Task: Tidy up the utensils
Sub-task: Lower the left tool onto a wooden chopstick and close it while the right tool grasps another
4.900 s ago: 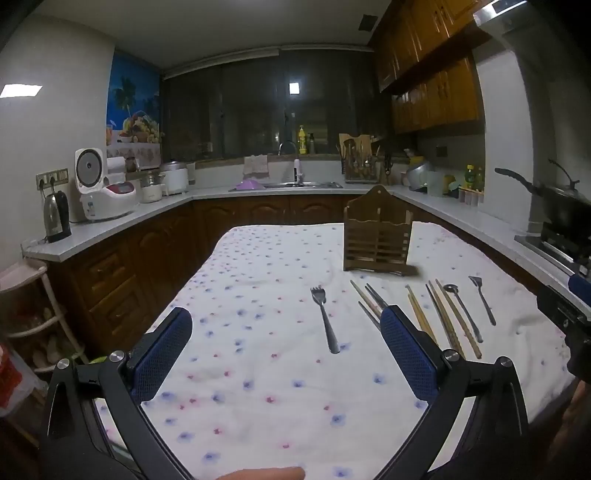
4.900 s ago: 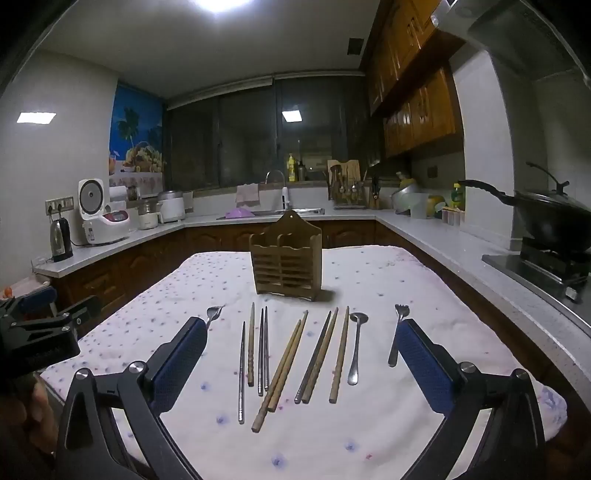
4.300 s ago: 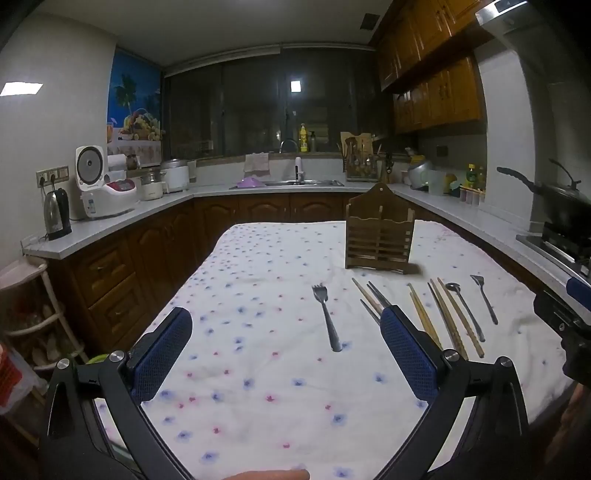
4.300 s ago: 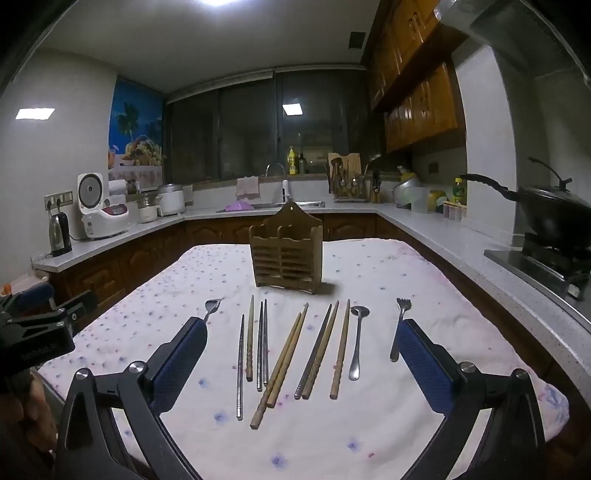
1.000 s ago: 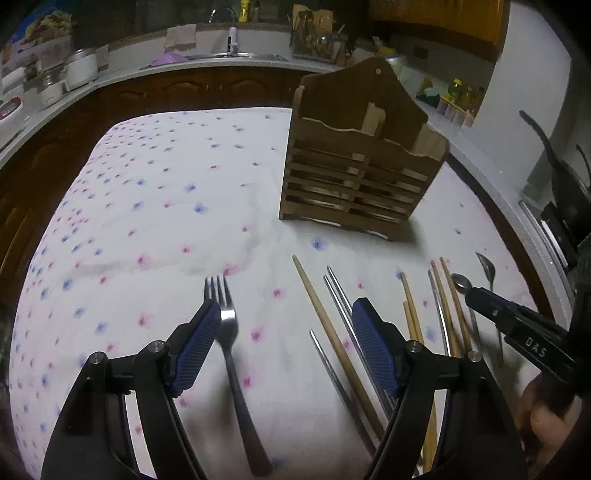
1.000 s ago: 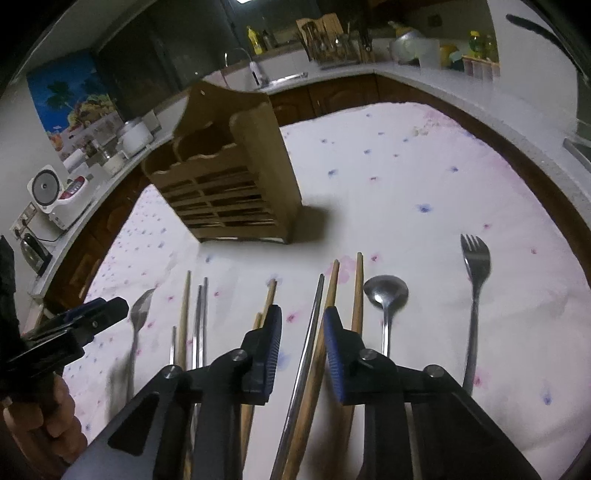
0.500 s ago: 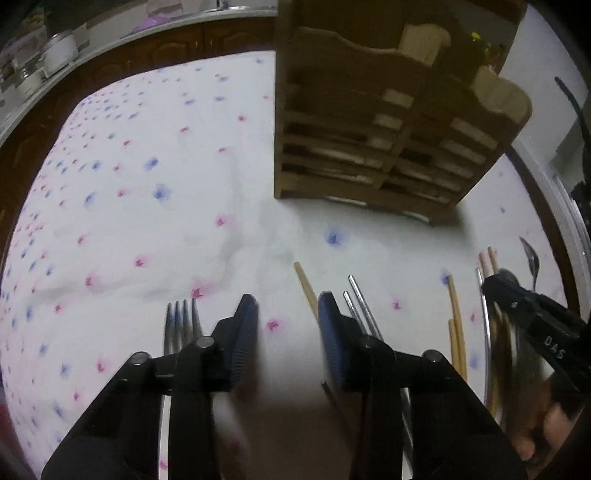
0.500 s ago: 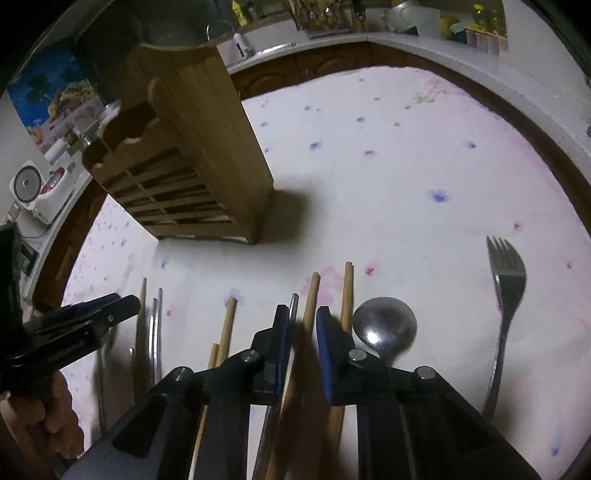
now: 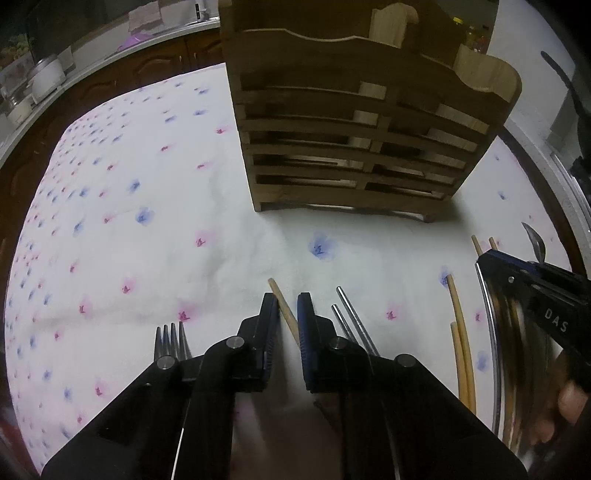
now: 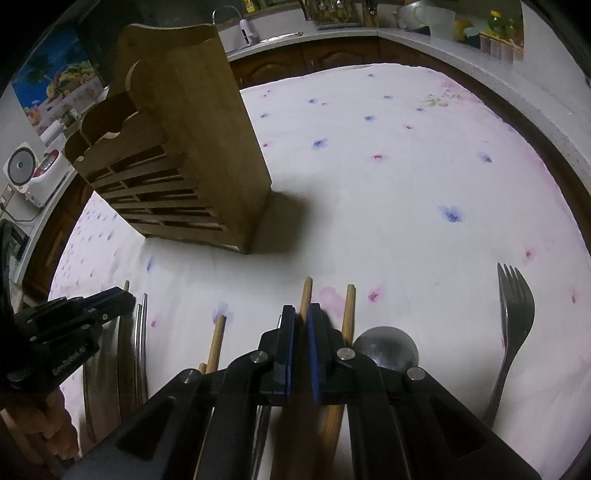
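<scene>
The utensils lie in a loose row on the counter (image 9: 229, 206), handles toward the cameras, in front of a slatted wooden utensil holder (image 9: 354, 140) with scalloped top edges that stands upright at 12 o'clock in the left wrist view and at 10 o'clock in the right.

In the left wrist view the left gripper (image 9: 287, 314) has its blue-padded fingers nearly together around a pale wooden chopstick (image 9: 282, 301), whose tip pokes out toward 11 o'clock; they look clenched on it. A steel fork (image 9: 171, 341) lies just beside at 9 o'clock, tines forward. Two metal chopsticks (image 9: 351, 317) lie just to the other side, and a yellowish pair (image 9: 460, 332) farther toward 3 o'clock.

In the right wrist view the right gripper (image 10: 300, 317) is grasping a brown wooden chopstick (image 10: 306, 293) between its pads. A matching chopstick (image 10: 349, 306) lies just beside it at 1 o'clock, then a steel spoon (image 10: 388, 347) with its bowl up, and a dark fork (image 10: 515, 314) well apart at 3 o'clock. Another wooden chopstick (image 10: 218, 339) lies toward 9 o'clock.

The counter is covered by a white cloth dotted with small blue and pink flowers. Around it run dark wooden kitchen cabinets (image 10: 332, 51) and a sink faucet (image 10: 243, 22). A white rice cooker (image 10: 31, 171) sits at 9 o'clock.
</scene>
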Demonstrator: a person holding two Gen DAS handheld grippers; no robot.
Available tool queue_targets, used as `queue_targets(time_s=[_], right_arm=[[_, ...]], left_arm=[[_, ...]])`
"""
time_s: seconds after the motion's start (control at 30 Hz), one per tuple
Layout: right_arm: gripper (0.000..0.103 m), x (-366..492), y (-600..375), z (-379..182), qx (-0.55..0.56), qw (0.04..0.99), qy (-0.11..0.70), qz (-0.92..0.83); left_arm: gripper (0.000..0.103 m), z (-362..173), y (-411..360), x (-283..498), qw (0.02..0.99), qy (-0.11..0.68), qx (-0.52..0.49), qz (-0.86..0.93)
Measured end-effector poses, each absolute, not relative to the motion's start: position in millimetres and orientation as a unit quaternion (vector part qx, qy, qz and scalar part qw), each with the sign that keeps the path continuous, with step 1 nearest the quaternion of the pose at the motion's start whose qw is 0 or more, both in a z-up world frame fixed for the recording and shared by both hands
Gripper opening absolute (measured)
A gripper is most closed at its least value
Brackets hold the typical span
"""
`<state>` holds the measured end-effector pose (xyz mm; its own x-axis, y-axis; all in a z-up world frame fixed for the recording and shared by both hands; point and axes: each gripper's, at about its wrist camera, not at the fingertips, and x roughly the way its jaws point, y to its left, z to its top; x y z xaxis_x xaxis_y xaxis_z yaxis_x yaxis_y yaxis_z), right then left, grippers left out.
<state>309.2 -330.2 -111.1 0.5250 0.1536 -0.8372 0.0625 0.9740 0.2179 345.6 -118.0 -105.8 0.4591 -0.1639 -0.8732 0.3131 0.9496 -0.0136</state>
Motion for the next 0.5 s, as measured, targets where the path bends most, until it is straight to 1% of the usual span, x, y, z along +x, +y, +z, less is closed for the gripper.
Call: queue_targets(time_s=[0.1,0.17,0.23,0.5], right_arm=[[0.007,309,-329,-111,0.107,0.867,0.485,0.03],[0.006,307,-331,-111,0.115,0.868,0.482,0.033],[0.005,303,-333,-108,0.132,0.869,0.475,0.04],[0.005,265,-328,-56,0.148,0.896,0.412,0.074]], left_arm=[[0.008,-104,-122,347,0.851,0.5,0.068,-0.144],[0.004,-103,-120,346,0.849,0.503,0.052,-0.154],[0.004,-98,-117,342,0.853,0.496,0.046,-0.158],[0.004,-46,-99,305,0.877,0.439,0.007,-0.198]])
